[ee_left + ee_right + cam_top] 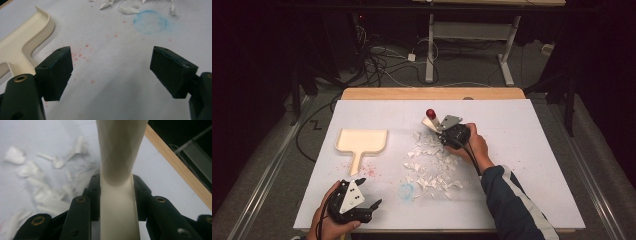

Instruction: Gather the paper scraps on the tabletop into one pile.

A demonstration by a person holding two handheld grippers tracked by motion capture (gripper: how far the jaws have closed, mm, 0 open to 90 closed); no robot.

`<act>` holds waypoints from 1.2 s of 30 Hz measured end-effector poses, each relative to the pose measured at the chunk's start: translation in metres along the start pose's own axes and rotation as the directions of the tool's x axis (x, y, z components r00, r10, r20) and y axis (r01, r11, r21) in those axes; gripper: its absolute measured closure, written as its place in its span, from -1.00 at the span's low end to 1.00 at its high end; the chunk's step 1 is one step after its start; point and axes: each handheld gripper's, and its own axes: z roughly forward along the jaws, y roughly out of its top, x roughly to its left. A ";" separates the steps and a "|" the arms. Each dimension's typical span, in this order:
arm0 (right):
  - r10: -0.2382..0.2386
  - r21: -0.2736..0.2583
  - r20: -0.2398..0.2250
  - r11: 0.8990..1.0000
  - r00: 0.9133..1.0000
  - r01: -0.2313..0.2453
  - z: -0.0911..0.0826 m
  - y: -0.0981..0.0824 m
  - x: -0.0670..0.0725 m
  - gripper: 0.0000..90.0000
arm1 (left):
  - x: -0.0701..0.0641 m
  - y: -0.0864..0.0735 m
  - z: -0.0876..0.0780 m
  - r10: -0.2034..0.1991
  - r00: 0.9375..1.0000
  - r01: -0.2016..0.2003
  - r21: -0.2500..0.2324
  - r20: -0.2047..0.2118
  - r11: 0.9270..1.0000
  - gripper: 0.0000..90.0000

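White table (pixel 532 150), no readable writing; right gripper (pixel 438 126) clamps a cream brush (pixel 432 120) just beyond the paper scraps (pixel 432 167), bristles hidden. Left gripper (pixel 373 206) gapes empty, nearer than the scraps.

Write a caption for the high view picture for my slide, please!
Right gripper holds a cream brush over torn paper scraps; open left gripper waits near the dustpan.
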 end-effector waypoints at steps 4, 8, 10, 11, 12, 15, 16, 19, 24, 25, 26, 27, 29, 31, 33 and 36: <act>-0.017 -0.066 -0.079 0.998 0.997 0.012 -0.018 -0.011 0.009 0.51 | 0.000 0.000 0.000 -0.001 1.000 0.001 0.005 0.001 1.000 -0.61; -0.112 -0.106 -0.140 0.990 0.984 0.098 -0.040 -0.028 0.021 0.51 | -0.002 0.000 0.001 0.004 1.000 -0.004 0.014 0.002 1.000 -0.61; -0.150 -0.130 -0.180 0.983 0.972 0.128 -0.053 -0.034 0.026 0.51 | -0.001 0.000 0.001 0.000 1.000 -0.001 0.010 0.015 1.000 -0.61; -0.160 -0.147 -0.204 0.980 0.966 0.131 -0.060 -0.037 0.028 0.51 | -0.001 0.000 0.002 -0.021 1.000 0.020 0.013 0.023 1.000 -0.61; -0.165 -0.152 -0.222 0.979 0.961 0.133 -0.066 -0.039 0.030 0.51 | 0.000 -0.001 0.002 -0.028 0.999 0.028 0.011 0.022 1.000 -0.61; -0.199 -0.164 -0.230 0.973 0.953 0.163 -0.082 -0.043 0.036 0.52 | 0.001 0.000 0.001 -0.029 0.999 0.029 0.006 0.014 1.000 -0.61; -0.200 -0.164 -0.229 0.973 0.953 0.165 -0.087 -0.044 0.038 0.52 | 0.000 0.000 0.001 -0.036 0.999 0.036 0.011 0.015 0.999 -0.61; -0.193 -0.168 -0.204 0.973 0.960 0.160 -0.097 -0.045 0.038 0.52 | -0.002 0.001 0.001 -0.032 0.999 0.031 0.017 0.013 0.999 -0.61; -0.139 -0.189 -0.153 0.976 0.978 0.109 -0.108 -0.037 0.024 0.52 | -0.001 0.001 0.001 -0.037 0.999 0.037 0.011 0.010 0.999 -0.61; -0.139 -0.189 -0.153 0.976 0.978 0.109 -0.108 -0.037 0.024 0.52 | 0.000 0.001 0.000 -0.035 0.999 0.035 0.001 0.008 0.999 -0.61; -0.130 -0.188 -0.142 0.977 0.981 0.102 -0.108 -0.035 0.020 0.52 | 0.000 0.000 0.000 -0.053 0.999 0.053 0.002 0.014 0.999 -0.61; -0.117 -0.186 -0.126 0.978 0.985 0.093 -0.108 -0.033 0.017 0.52 | 0.001 0.000 0.000 -0.061 0.998 0.061 -0.003 0.015 0.998 -0.61; -0.088 -0.189 -0.105 0.980 0.990 0.067 -0.106 -0.029 0.008 0.52 | 0.003 0.000 0.000 -0.066 0.998 0.066 -0.003 0.014 0.998 -0.61; -0.069 -0.175 -0.078 0.983 0.995 0.054 -0.100 -0.024 0.000 0.52 | 0.003 0.000 0.000 -0.063 0.998 0.063 -0.005 0.011 0.998 -0.61; -0.048 -0.159 -0.060 0.987 0.997 0.038 -0.090 -0.017 -0.010 0.52 | 0.003 0.000 -0.001 -0.065 0.998 0.065 -0.012 0.014 0.998 -0.61; 0.001 -0.132 -0.039 0.991 0.999 -0.006 -0.068 -0.005 -0.021 0.52 | 0.002 0.000 0.001 -0.051 0.998 0.052 -0.005 0.021 0.999 -0.61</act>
